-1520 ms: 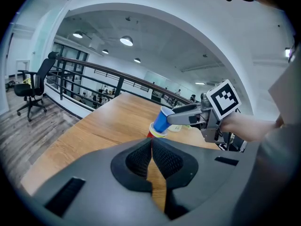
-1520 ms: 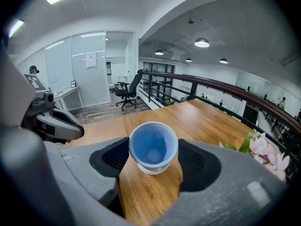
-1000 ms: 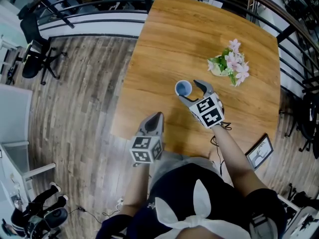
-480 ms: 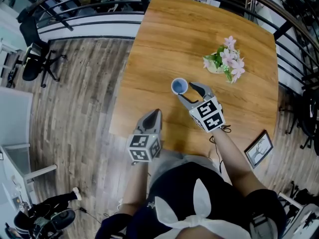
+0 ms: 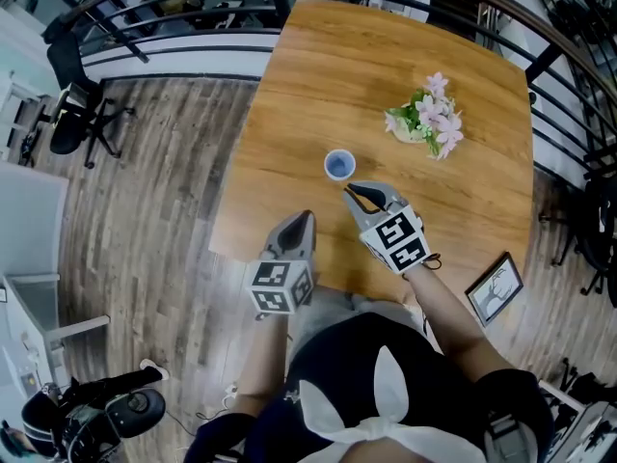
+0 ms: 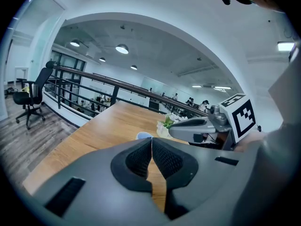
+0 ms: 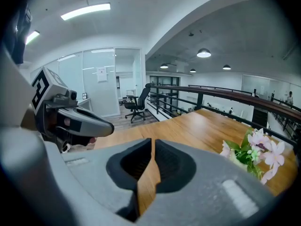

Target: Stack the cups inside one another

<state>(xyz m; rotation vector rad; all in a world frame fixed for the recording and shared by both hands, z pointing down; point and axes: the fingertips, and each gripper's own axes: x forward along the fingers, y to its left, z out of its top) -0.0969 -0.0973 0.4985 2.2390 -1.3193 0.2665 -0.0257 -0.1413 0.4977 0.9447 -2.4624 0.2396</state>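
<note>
A small cup (image 5: pixel 338 165) with a blue inside stands upright and alone on the wooden table (image 5: pixel 318 75); it also peeks over my left jaws as a pale blue cup (image 6: pixel 144 135). My right gripper (image 5: pixel 355 194) hangs just short of it, on the near right and apart from it. Its jaws have just been closing and now meet with nothing between them, as the right gripper (image 7: pixel 152 144) shows. My left gripper (image 5: pixel 306 220) hovers over the table's near edge, and the left gripper (image 6: pixel 151 140) is shut and empty.
A bunch of pink flowers (image 5: pixel 425 117) lies on the table to the cup's far right. A black railing (image 5: pixel 174 13) runs round the table's far sides. An office chair (image 5: pixel 72 114) stands on the plank floor at left, and a framed picture (image 5: pixel 495 290) lies at lower right.
My right gripper has let go of the cup, drawn back toward me and shut its jaws. The cup stays standing on the table. The left gripper has barely shifted.
</note>
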